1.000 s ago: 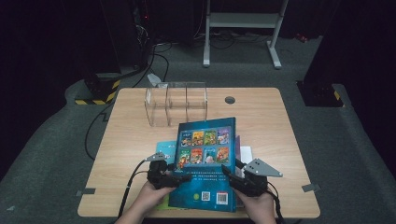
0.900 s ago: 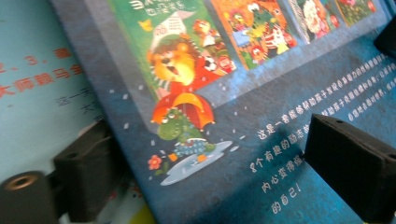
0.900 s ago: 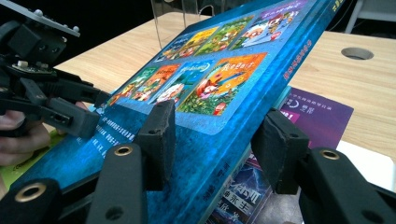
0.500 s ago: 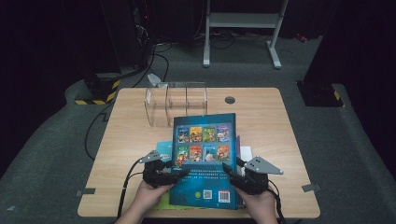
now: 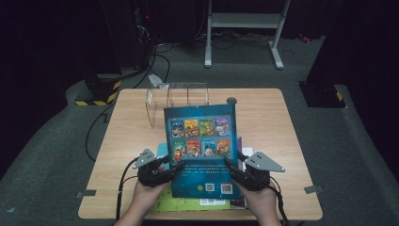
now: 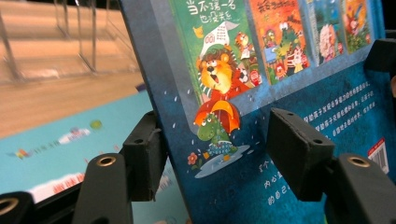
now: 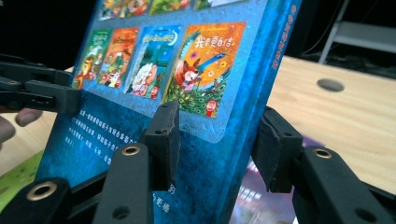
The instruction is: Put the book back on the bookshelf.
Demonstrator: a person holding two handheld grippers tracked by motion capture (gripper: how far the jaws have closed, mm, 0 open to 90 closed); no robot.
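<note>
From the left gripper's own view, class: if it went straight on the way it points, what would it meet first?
Probably the blue picture book between the left gripper's pads; beyond it, the clear acrylic rack, though depth is unclear.

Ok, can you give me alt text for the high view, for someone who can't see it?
A blue picture book is tilted up off a wooden table, with the left gripper at its left edge and the right gripper at its right. More books lie flat beneath it, and a clear rack stands behind.
</note>
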